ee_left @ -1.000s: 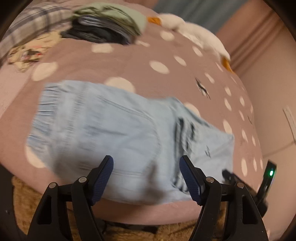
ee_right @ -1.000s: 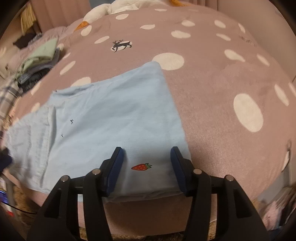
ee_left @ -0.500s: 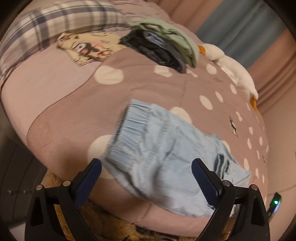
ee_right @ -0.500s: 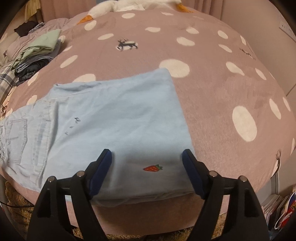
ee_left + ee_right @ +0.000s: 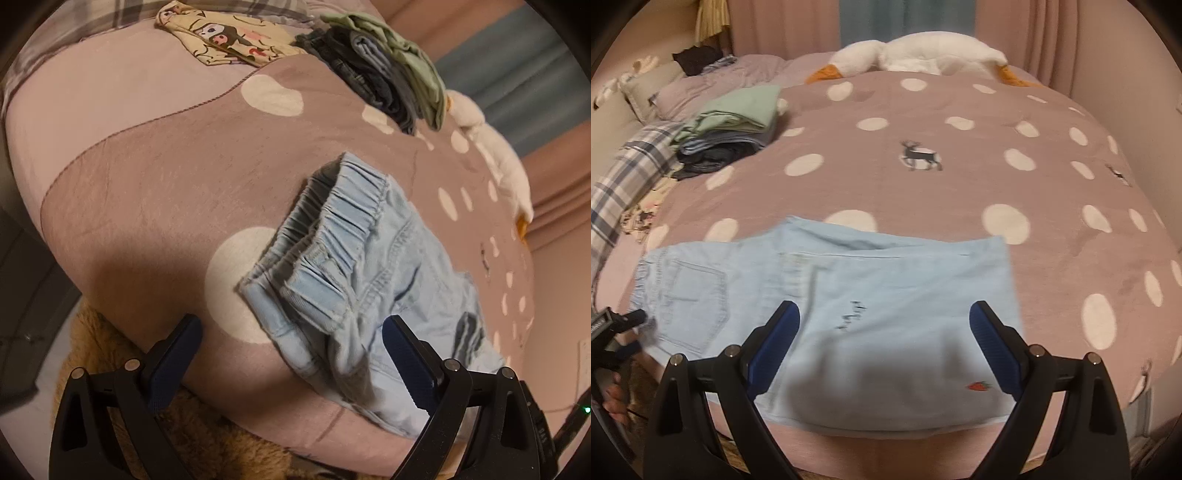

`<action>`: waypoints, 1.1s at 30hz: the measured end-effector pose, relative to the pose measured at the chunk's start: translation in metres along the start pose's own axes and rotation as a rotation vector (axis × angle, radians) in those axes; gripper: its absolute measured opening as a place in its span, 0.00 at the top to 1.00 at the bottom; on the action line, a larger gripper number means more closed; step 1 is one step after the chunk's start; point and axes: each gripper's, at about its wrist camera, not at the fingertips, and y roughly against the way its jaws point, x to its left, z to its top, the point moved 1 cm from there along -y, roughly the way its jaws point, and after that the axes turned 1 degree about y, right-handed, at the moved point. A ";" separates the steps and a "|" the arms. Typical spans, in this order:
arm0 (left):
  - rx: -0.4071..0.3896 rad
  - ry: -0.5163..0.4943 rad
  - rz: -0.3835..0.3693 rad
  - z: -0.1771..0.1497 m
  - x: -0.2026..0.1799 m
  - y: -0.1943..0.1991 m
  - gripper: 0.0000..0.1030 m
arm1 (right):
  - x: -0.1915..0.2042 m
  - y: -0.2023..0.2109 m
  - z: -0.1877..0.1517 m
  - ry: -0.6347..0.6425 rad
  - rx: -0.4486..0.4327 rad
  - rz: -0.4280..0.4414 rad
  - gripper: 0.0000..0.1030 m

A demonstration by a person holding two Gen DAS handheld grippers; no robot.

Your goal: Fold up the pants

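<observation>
Light blue pants (image 5: 886, 295) lie folded lengthwise on the dotted pink blanket (image 5: 960, 192), near the bed's front edge. Their elastic waistband (image 5: 332, 236) is at the left end, and a small strawberry patch (image 5: 979, 386) marks the hem end. My left gripper (image 5: 291, 332) is open just in front of the waistband corner, its pads clear of the cloth. It also shows at the left edge of the right wrist view as the left gripper (image 5: 637, 330). My right gripper (image 5: 884, 314) hangs over the leg part with its jaws opening. The cloth lies below them, not pinched.
A stack of folded clothes (image 5: 388, 66) sits further back on the bed, also seen as the stack (image 5: 731, 125). A cartoon-print cloth (image 5: 229, 37) and plaid bedding (image 5: 624, 177) lie to the left. A white goose plush (image 5: 916, 55) lies at the far edge, and a tan fluffy rug (image 5: 207, 443) below.
Both grippers have opened wide. The left one swung and rolled toward the waistband end. The right one let go near the strawberry hem and rose, so more of the pants shows.
</observation>
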 end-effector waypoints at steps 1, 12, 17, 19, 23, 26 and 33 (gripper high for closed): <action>0.007 0.001 -0.029 -0.003 -0.001 0.001 0.06 | 0.003 -0.001 -0.001 0.005 0.003 0.007 0.09; -0.005 0.041 -0.173 -0.009 -0.012 -0.016 0.47 | 0.031 0.010 0.006 0.069 -0.037 0.068 0.09; -0.017 0.024 -0.197 -0.004 -0.019 -0.018 0.78 | 0.030 0.011 0.004 0.045 -0.030 0.098 0.09; -0.061 -0.014 -0.194 -0.006 -0.030 -0.008 0.83 | 0.027 0.010 0.004 0.036 -0.029 0.082 0.09; -0.147 -0.131 -0.187 -0.007 -0.059 0.015 0.84 | 0.018 0.010 0.002 0.001 -0.024 0.073 0.09; -0.185 -0.257 -0.221 -0.007 -0.091 0.032 0.84 | 0.007 0.010 0.000 -0.035 -0.020 0.060 0.09; -0.116 -0.472 -0.384 -0.020 -0.176 0.043 0.85 | -0.028 0.015 -0.009 -0.148 -0.026 0.035 0.09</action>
